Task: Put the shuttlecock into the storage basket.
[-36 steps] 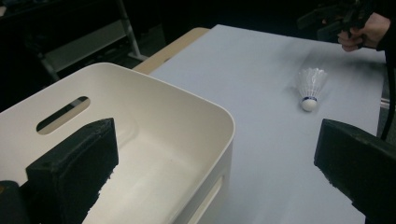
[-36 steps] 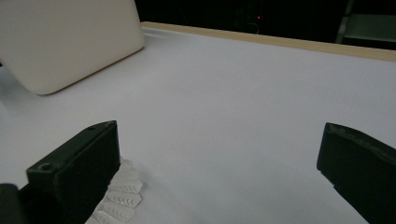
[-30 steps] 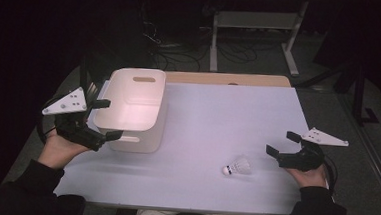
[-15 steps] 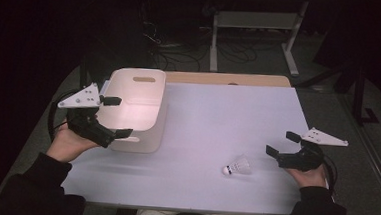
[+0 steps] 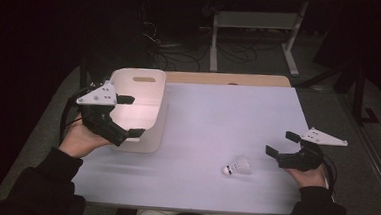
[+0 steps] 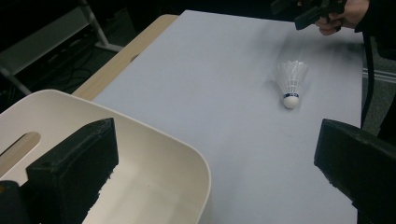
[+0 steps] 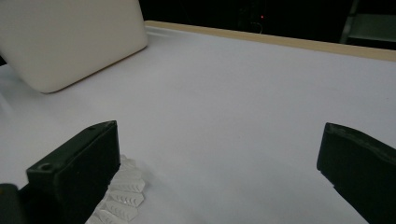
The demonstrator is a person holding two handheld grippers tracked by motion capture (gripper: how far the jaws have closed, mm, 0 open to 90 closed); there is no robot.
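Observation:
A white shuttlecock [image 5: 238,166] lies on its side on the white table top [image 5: 218,114], front right of the middle. My right gripper [image 5: 280,144] rests open just right of it, nothing between its jaws. In the right gripper view the shuttlecock's feathers [image 7: 121,196] lie beside the left jaw of that gripper [image 7: 217,140]. A cream bin [image 5: 138,109] with a handle slot stands at the table's left. My left gripper [image 5: 134,116] hovers open over the bin's near part. In the left gripper view this gripper [image 6: 215,140] looks past the bin [image 6: 154,154] at the shuttlecock [image 6: 290,81].
A bare wooden strip [image 5: 225,78] shows along the table's far edge. Behind the table, a metal frame [image 5: 254,21] and cables lie on the dark floor. The bin [image 7: 70,37] is far left in the right gripper view. The right gripper [image 6: 313,9] shows far off.
My left gripper has moved right, from the bin's left side to above the bin. The right gripper and the shuttlecock have stayed put.

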